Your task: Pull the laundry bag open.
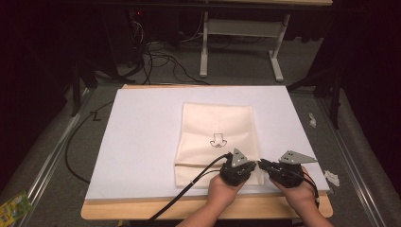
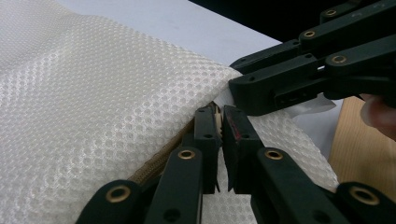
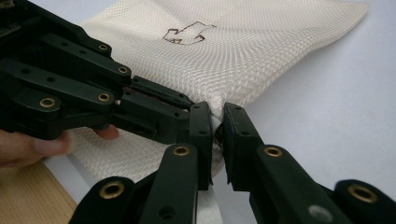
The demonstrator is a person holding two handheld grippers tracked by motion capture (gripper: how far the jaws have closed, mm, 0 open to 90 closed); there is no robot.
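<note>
White board (image 1: pixel 142 137) on a wooden table carries a mesh bag (image 1: pixel 215 127), lying toward its near edge. Left gripper (image 2: pixel 219 122) is pinched shut on the zipper end; right gripper (image 3: pixel 217 122) clamps the bag's near right corner. Likely unzipping comes next: pull while bracing.

Even light from above falls on the white sheet (image 1: pixel 142 142) of the table; the room beyond that sheet sinks into near black. Shadows are faint. Close gripper views are sharp on the mesh bag (image 2: pixel 93 102), softer toward their edges.
</note>
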